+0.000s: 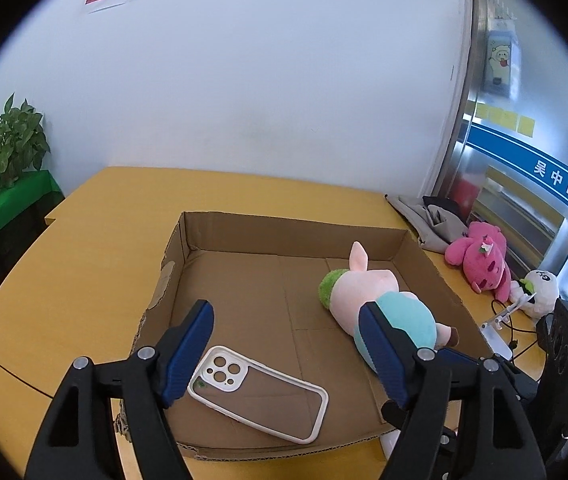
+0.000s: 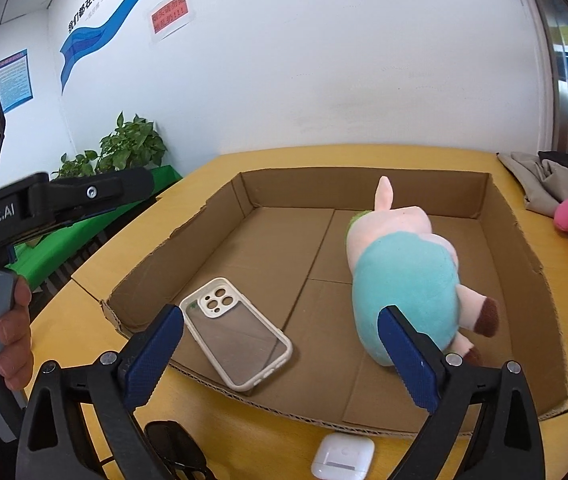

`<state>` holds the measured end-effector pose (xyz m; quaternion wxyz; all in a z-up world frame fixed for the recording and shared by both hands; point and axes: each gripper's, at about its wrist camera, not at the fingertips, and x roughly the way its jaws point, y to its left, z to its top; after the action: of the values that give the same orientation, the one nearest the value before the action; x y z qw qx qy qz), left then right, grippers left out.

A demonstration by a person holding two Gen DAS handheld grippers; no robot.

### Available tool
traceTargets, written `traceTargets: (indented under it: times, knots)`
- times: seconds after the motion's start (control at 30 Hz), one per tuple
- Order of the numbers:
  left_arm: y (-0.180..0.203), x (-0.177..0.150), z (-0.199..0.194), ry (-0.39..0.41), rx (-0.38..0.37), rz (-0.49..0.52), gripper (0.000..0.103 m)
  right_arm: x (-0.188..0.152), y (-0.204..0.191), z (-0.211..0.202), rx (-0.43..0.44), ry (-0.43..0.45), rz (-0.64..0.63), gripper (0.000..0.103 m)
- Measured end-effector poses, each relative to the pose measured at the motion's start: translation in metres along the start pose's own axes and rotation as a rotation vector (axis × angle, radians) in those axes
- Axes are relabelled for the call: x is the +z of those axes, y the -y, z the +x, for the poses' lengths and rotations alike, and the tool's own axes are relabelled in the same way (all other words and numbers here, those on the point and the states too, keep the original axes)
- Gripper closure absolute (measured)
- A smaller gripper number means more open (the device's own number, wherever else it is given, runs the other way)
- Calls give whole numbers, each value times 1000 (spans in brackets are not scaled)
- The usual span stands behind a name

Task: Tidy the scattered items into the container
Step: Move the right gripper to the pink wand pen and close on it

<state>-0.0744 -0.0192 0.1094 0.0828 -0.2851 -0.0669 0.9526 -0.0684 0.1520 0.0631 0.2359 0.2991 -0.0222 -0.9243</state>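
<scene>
Left wrist view: left gripper [image 1: 285, 344] jaws spread wide, nothing between the pads, hovering over the near edge of the cardboard box [image 1: 423, 256] on the yellow table [image 1: 84, 260]. Phone case [image 1: 258, 394], white rim and clear back, lies flat on the box floor at 6 o'clock of the box, camera cutout toward the left finger [image 1: 188, 356]; that finger overlaps its corner in the view, contact can't be confirmed. Pig plush [image 1: 367, 292], pink with teal body and green patch at the head, lies on its side at 3 o'clock of the box floor, well apart from the case. Outside the box at 2 o'clock: grey cloth [image 1: 435, 220], pink plush [image 1: 479, 260], white plush [image 1: 541, 292]. Potted plant [image 1: 4, 148] at 10 o'clock on a green surface

Right wrist view: right gripper [image 2: 282, 354] also wide open and empty, above the box's near wall [image 2: 323, 416]. Case sits just past its left finger, pig plush just past the right one. White earbuds case [image 2: 341, 458] on the table outside the box, at 6 o'clock, just beside the near wall. Dark item [image 2: 174, 446] at 7 o'clock, can't tell what. A hand [image 2: 14, 332] at 9 o'clock grips the other gripper's handle
</scene>
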Motion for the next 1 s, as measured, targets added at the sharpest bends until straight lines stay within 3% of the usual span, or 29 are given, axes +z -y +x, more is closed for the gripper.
traceTargets:
  times: [0.13, 0.27, 0.47, 0.6, 0.77, 1.0]
  knots:
    - [13, -10, -5, -8, -8, 23, 28, -3, -1, -13, -20, 19, -23, 3]
    - [22, -48, -11, 3, -42, 42, 28, -20, 6, -28, -27, 31, -12, 3]
    - [39, -96, 8, -106, -124, 33, 28, -60, 44, -45, -28, -2, 75, 3]
    - [58, -108, 14, -122, -191, 61, 28, -78, 78, -57, -20, -32, 132, 3]
    - [83, -121, 24, -155, -274, 96, 28, -96, 100, -53, 34, -122, 125, 3]
    - [94, -137, 37, -209, -309, 138, 28, -115, 98, -24, -25, -285, 79, 4]
